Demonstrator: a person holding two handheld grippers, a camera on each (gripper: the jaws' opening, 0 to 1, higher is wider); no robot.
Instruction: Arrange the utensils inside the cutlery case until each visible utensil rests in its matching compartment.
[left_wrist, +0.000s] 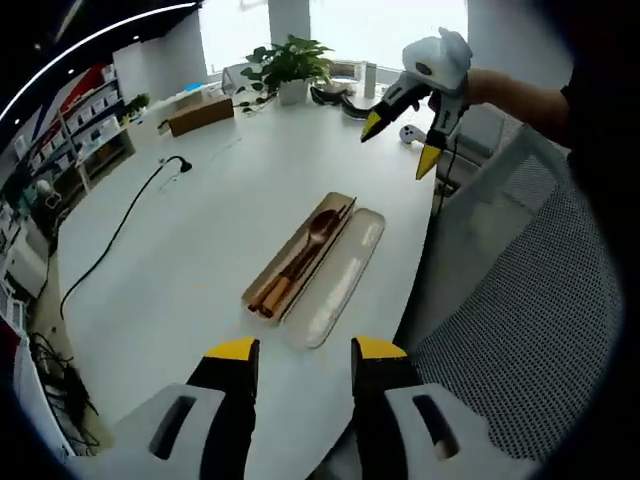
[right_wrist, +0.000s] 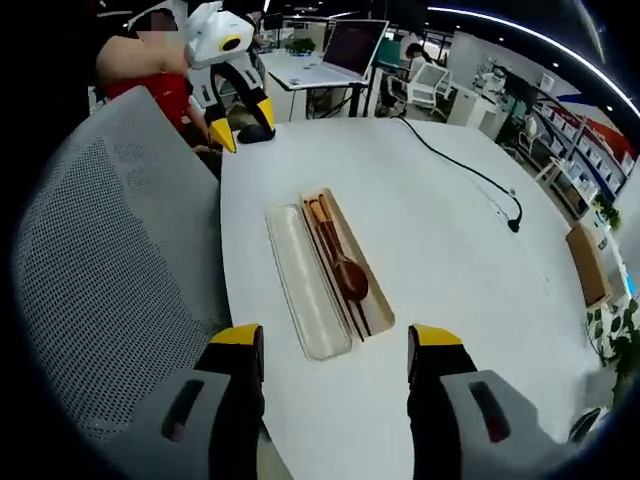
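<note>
An open beige cutlery case (left_wrist: 283, 262) lies near the white table's edge, its empty lid (left_wrist: 342, 276) laid flat beside the tray. In the tray rest a wooden spoon (left_wrist: 318, 232) and dark chopsticks (left_wrist: 296, 268), side by side. My left gripper (left_wrist: 306, 350) hovers open just short of the case. My right gripper (left_wrist: 399, 143) hangs open in a hand beyond the far end of the case. In the right gripper view, the case (right_wrist: 372, 300) with lid (right_wrist: 305, 285) and spoon (right_wrist: 348, 275) lies ahead of my open right gripper (right_wrist: 336, 337). The left gripper (right_wrist: 243, 122) is at the far end.
A grey mesh chair (left_wrist: 520, 290) (right_wrist: 110, 250) stands against the table edge beside the case. A black cable (left_wrist: 120, 225) (right_wrist: 465, 165) runs across the table. A potted plant (left_wrist: 290, 62), a cardboard box (left_wrist: 200, 115) and a laptop (right_wrist: 345, 50) sit farther off.
</note>
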